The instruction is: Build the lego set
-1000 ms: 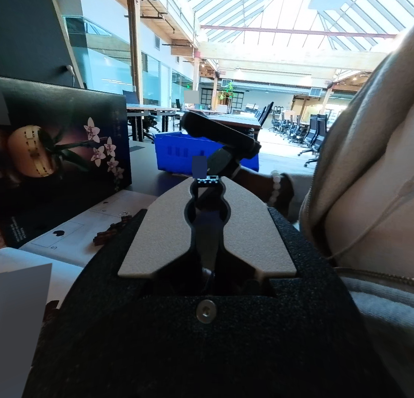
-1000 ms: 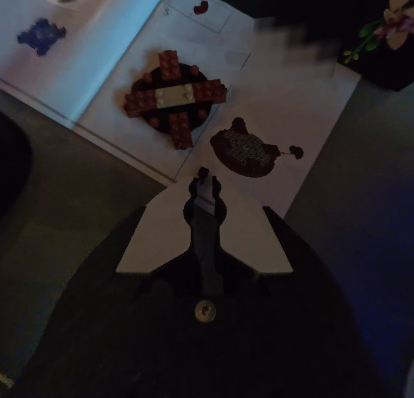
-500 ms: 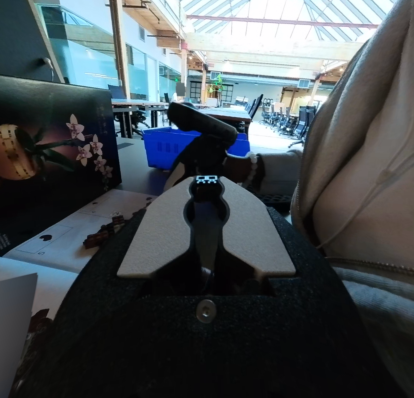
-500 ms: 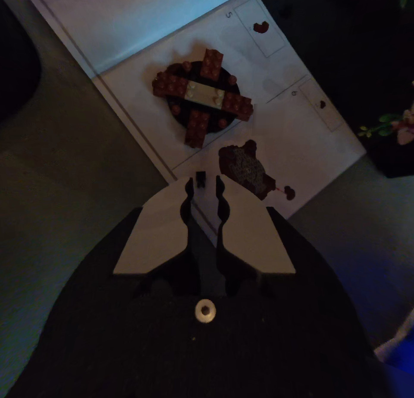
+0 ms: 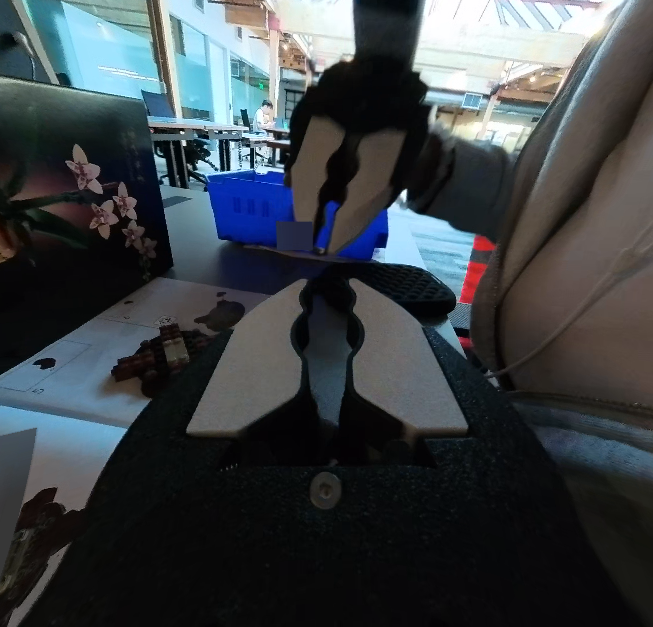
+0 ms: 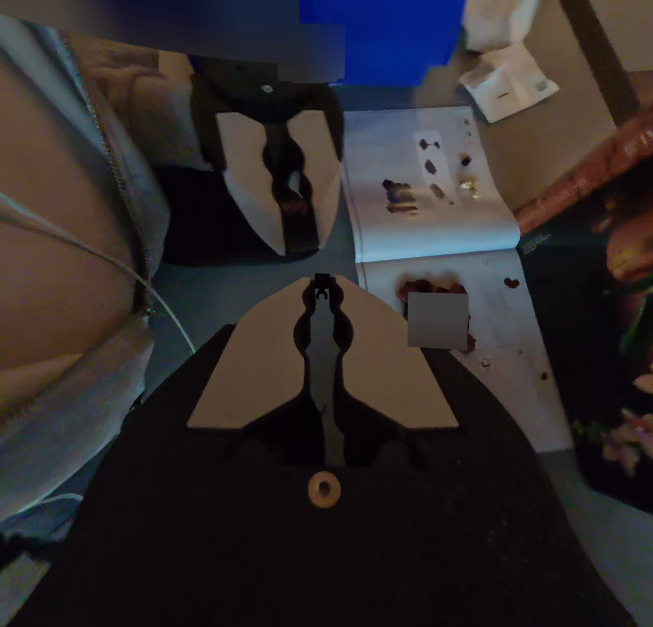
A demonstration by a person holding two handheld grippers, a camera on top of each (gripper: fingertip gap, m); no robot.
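**Two loaded claws, tip to tip over the table edge**

A tiny black plastic clip-shaped piece [image 6: 322,282] sits pinched at the very tips of the right gripper [image 6: 322,288]. The jaws are drawn down to a narrow slit, with both pads against the piece. It pokes forward just past the fingertips, its long axis running along the fingers.

Straight ahead and slightly to the left is the left gripper [image 6: 300,251], its fingers pointing back toward the right one, so the two sets of tips face each other, near but apart. A dark slab-like piece [image 6: 298,225] fills the space between the left gripper's fingers. They stand a little way apart and appear clamped on it. I cannot tell its exact shape or colour in this dim view.

In the left wrist view, the right gripper comes down steeply from above, its tips aimed at the dark table [image 5: 229,267] just beyond the left gripper's own tips.

Off to the left gripper's left, a dark red and brown toy-brick assembly with a tan centre strip [image 5: 159,355] rests on an open white instruction booklet [image 5: 88,380]. It is clearly nearer the left gripper.

Beyond these are:
- a black box printed with pink orchids [image 5: 88,186]
- a blue plastic bin [image 5: 247,203]
- a black honeycomb-textured pad [image 5: 406,292] at the table edge
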